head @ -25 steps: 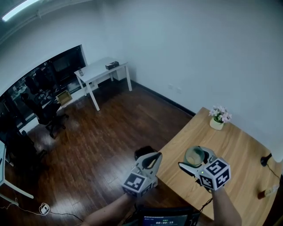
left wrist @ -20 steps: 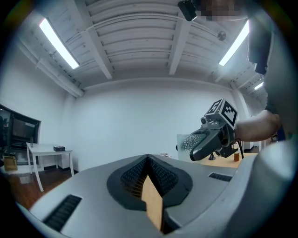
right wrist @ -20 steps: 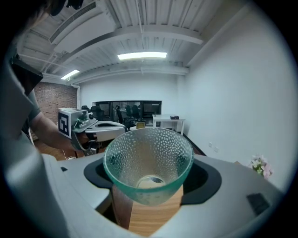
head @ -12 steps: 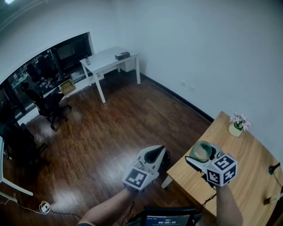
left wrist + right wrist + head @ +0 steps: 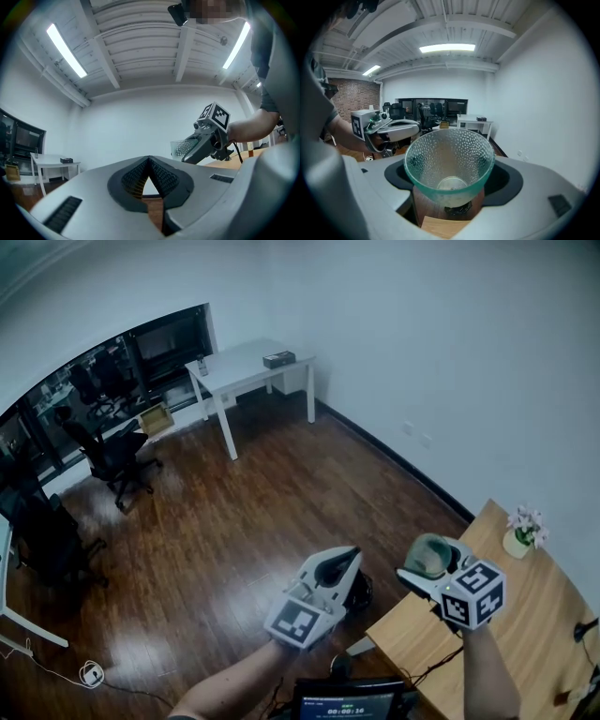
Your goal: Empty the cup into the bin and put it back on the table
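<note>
A greenish dimpled glass cup [image 5: 427,556] sits between the jaws of my right gripper [image 5: 424,566], which is shut on its sides. The cup hangs in the air just past the left corner of the wooden table [image 5: 525,624]. In the right gripper view the cup [image 5: 449,159] fills the middle, mouth towards the camera, with only its pale bottom showing inside. A dark bin [image 5: 360,592] stands on the floor, mostly hidden behind my left gripper [image 5: 343,563], which is shut and holds nothing. The left gripper view shows the right gripper [image 5: 206,140] carrying the cup [image 5: 180,148].
A small pot of flowers [image 5: 521,536] stands at the table's far edge. A white desk [image 5: 253,362] is at the far wall, with black office chairs [image 5: 117,460] by the dark windows. Dark wooden floor [image 5: 234,540] lies between. A screen [image 5: 352,701] shows at the bottom edge.
Both grippers have drifted left, off the tabletop towards its corner and the floor, with the cup still held. The head view has swung left, so less of the table shows.
</note>
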The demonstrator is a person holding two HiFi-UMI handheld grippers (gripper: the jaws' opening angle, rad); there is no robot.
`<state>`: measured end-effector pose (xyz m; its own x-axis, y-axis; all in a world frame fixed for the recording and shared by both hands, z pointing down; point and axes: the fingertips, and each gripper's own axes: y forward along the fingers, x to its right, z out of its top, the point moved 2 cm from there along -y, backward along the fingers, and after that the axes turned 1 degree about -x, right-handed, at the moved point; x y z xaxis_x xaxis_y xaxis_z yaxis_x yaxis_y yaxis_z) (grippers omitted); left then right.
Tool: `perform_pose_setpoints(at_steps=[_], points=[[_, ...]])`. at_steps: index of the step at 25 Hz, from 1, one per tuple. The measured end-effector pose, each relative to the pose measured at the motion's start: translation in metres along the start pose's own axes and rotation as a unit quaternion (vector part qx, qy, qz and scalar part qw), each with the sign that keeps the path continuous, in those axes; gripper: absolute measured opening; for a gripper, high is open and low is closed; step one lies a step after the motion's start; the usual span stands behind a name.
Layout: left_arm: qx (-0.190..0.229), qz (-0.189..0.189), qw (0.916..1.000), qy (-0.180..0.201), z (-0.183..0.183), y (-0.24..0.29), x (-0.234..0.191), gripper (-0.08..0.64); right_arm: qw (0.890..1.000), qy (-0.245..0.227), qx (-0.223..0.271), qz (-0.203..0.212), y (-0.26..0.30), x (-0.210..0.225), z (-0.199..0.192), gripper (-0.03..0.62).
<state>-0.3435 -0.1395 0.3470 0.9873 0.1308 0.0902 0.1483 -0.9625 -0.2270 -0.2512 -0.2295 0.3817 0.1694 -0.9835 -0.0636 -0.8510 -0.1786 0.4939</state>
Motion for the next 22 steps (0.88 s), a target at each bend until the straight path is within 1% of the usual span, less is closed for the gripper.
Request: perform_pose_setpoints(at_steps=[5,8,12,17,22], points=[[-0.002,0.009,0.9999,0.008,-0.002,0.026,-0.025,-0.008,1.0,-0.001,0.012,0.02,0.027,0.02,0.017,0.397],[0.0,0.007,0.9998,0.016,-0.001,0.045,-0.034,-0.008,0.999,-0.009,0.021,0.027,0.038,0.034,0.023,0.397],[0.04,-0.012,0.9979,0.048,0.01,0.08,-0.039,-0.008,0.999,0.001,0.041,0.032,0.047,0.059,0.025,0.397],[0.086,-0.037,0.991,0.096,0.028,0.101,-0.042,-0.008,0.999,-0.007,0.032,0.028,0.053,0.08,0.02,0.397],[0.105,-0.061,0.9873,0.101,0.035,0.118,-0.053,-0.008,0.999,0.007,0.031,0.014,0.058,0.091,0.023,0.397]])
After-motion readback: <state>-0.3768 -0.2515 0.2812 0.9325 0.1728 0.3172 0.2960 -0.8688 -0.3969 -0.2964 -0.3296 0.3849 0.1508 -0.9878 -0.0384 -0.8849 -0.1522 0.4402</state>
